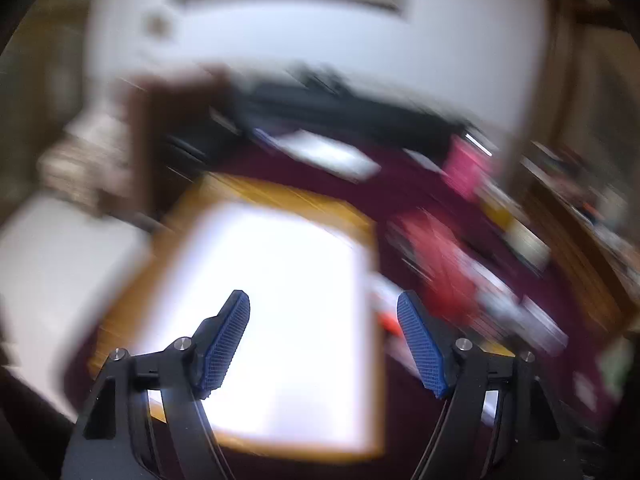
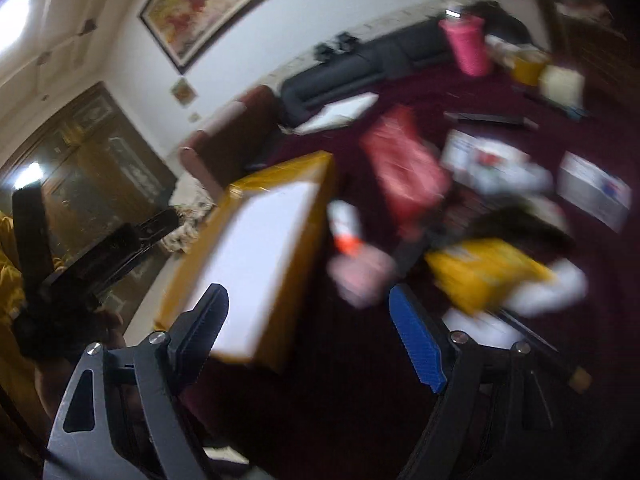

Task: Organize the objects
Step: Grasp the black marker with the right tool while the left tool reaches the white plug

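Note:
Both views are motion-blurred. A yellow-brown box (image 1: 280, 196) with a white top panel sits on a dark maroon surface (image 1: 400, 184); it also shows in the right wrist view (image 2: 296, 168). My left gripper (image 1: 322, 340) is open and empty, hovering over the box's white top. My right gripper (image 2: 308, 332) is open and empty, above the maroon surface (image 2: 420, 96) just right of the box. Scattered right of the box are a red packet (image 2: 404, 168), a small white bottle with an orange band (image 2: 346, 226), a yellow packet (image 2: 484, 272) and white cartons (image 2: 492, 164).
A pink cylinder (image 2: 468, 44) stands at the far edge, next to a dark sofa (image 2: 360, 64). A flat white item (image 2: 340, 114) lies beyond the box. The other gripper's black frame (image 2: 80, 268) is at the left. A brown chair (image 1: 136, 144) stands to the left.

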Demonstrator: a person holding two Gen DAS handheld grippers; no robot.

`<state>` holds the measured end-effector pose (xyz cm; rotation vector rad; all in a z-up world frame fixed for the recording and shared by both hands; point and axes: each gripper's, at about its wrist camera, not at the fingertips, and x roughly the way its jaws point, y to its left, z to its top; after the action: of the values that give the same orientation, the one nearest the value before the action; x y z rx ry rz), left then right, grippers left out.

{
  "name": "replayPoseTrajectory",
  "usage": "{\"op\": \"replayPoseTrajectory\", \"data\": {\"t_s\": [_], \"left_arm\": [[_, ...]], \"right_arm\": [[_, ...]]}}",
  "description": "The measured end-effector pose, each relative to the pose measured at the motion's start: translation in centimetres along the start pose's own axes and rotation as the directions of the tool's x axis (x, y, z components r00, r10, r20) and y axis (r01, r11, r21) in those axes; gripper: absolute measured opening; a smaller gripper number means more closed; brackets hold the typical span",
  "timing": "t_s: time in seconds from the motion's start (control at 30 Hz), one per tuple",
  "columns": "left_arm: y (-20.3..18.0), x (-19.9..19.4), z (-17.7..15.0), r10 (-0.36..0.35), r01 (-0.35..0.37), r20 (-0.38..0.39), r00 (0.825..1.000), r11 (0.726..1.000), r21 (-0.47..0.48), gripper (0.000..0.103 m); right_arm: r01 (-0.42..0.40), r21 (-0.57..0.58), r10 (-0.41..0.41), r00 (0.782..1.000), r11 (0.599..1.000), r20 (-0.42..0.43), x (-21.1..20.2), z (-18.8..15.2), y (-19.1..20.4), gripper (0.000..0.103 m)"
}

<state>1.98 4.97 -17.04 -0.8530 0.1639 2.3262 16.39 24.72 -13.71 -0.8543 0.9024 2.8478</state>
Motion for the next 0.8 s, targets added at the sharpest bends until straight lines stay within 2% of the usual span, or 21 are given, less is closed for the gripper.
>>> {"op": "replayPoseTrajectory", "data": {"t_s": [0.07, 0.1, 0.13, 0.17, 0.2, 0.27, 0.3, 0.37, 0.4, 0.43, 0.47, 0.5, 0.53, 0.57, 0.63, 0.67, 0.7, 0.73, 0.77, 0.8], "left_arm": [[-5.4, 1.0, -1.7, -0.124, 0.129, -0.077, 0.989, 0.989, 0.075, 0.071], [-7.8, 1.4, -2.3, -0.159, 0.174, -0.120, 0.980, 0.977, 0.121, 0.071], [-11.2, 2.0, -2.9, -0.180, 0.211, -0.178, 0.967, 0.961, 0.176, 0.071], [-12.8, 2.4, -2.1, -0.194, 0.237, -0.218, 0.956, 0.952, 0.194, 0.071], [-15.3, 2.8, -2.9, -0.210, 0.271, -0.258, 0.943, 0.935, 0.229, 0.071], [-18.4, 3.6, -1.9, -0.232, 0.321, -0.342, 0.911, 0.918, 0.232, 0.071], [-18.6, 2.8, -1.2, -0.253, 0.348, -0.380, 0.890, 0.915, 0.204, 0.071], [-19.9, 3.4, -1.2, -0.254, 0.356, -0.426, 0.868, 0.917, 0.179, 0.071], [-20.0, 3.3, -0.7, -0.262, 0.366, -0.452, 0.853, 0.917, 0.161, 0.071], [-20.2, 3.4, -0.7, -0.273, 0.376, -0.460, 0.845, 0.915, 0.147, 0.071], [-20.1, 3.0, -0.2, -0.284, 0.382, -0.465, 0.839, 0.915, 0.130, 0.071], [-20.1, 2.9, 0.3, -0.286, 0.381, -0.466, 0.837, 0.917, 0.121, 0.071], [-20.0, 2.7, 0.5, -0.289, 0.381, -0.467, 0.836, 0.917, 0.115, 0.070], [-19.1, 2.0, 0.8, -0.299, 0.388, -0.469, 0.831, 0.916, 0.103, 0.070], [-18.6, 1.6, 0.8, -0.317, 0.402, -0.473, 0.822, 0.911, 0.089, 0.071], [-18.2, 1.5, 0.8, -0.324, 0.409, -0.477, 0.817, 0.909, 0.084, 0.070], [-18.2, 1.0, 1.0, -0.330, 0.416, -0.482, 0.812, 0.906, 0.080, 0.071], [-18.7, 1.1, 1.1, -0.338, 0.426, -0.491, 0.803, 0.901, 0.076, 0.071], [-19.1, 0.9, 1.2, -0.343, 0.435, -0.495, 0.798, 0.897, 0.079, 0.071], [-17.7, 0.3, 0.7, -0.347, 0.443, -0.498, 0.795, 0.892, 0.085, 0.071]], "right_arm": [[0.027, 0.013, -0.026, 0.999, 1.000, -0.029, -2.3, -0.9, -1.8, 0.083], [0.051, 0.007, -0.050, 0.998, 0.999, -0.041, -3.6, -0.9, -3.1, 0.083], [0.072, 0.002, -0.072, 0.996, 0.997, -0.049, -4.4, -0.8, -4.4, 0.083], [0.101, 0.001, -0.101, 0.993, 0.995, -0.054, -5.1, -1.1, -5.7, 0.083], [0.131, 0.000, -0.131, 0.989, 0.991, -0.064, -5.9, -1.1, -6.7, 0.083], [0.186, 0.002, -0.185, 0.979, 0.982, -0.089, -7.2, -1.3, -8.3, 0.083], [0.206, 0.007, -0.204, 0.974, 0.979, -0.100, -7.0, -0.9, -9.3, 0.082], [0.199, -0.010, -0.199, 0.973, 0.980, -0.116, -7.6, -0.9, -9.8, 0.073], [0.204, -0.045, -0.208, 0.969, 0.978, -0.132, -7.7, -0.9, -9.8, 0.072], [0.216, -0.081, -0.226, 0.963, 0.973, -0.149, -7.4, -1.0, -9.6, 0.067], [0.233, -0.137, -0.254, 0.952, 0.963, -0.171, -6.8, -0.9, -9.5, 0.061], [0.245, -0.171, -0.277, 0.941, 0.954, -0.195, -6.6, -1.1, -9.6, 0.059], [0.282, -0.178, -0.316, 0.925, 0.943, -0.210, -6.7, -1.6, -9.4, 0.051], [0.285, -0.194, -0.326, 0.916, 0.939, -0.233, -6.3, -1.9, -9.4, 0.042], [0.265, -0.234, -0.325, 0.905, 0.936, -0.274, -5.5, -2.4, -9.4, 0.039], [0.286, -0.275, -0.360, 0.893, 0.918, -0.270, -5.3, -2.6, -8.8, 0.037], [0.310, -0.294, -0.390, 0.879, 0.904, -0.273, -6.0, -3.4, -8.2, 0.033], [0.327, -0.302, -0.410, 0.870, 0.895, -0.272, -6.1, -3.7, -7.8, 0.025], [0.311, -0.293, -0.392, 0.876, 0.904, -0.280, -6.2, -4.0, -7.6, 0.015], [0.252, -0.265, -0.329, 0.894, 0.931, -0.303, -6.5, -4.5, -7.3, 0.013]]}}
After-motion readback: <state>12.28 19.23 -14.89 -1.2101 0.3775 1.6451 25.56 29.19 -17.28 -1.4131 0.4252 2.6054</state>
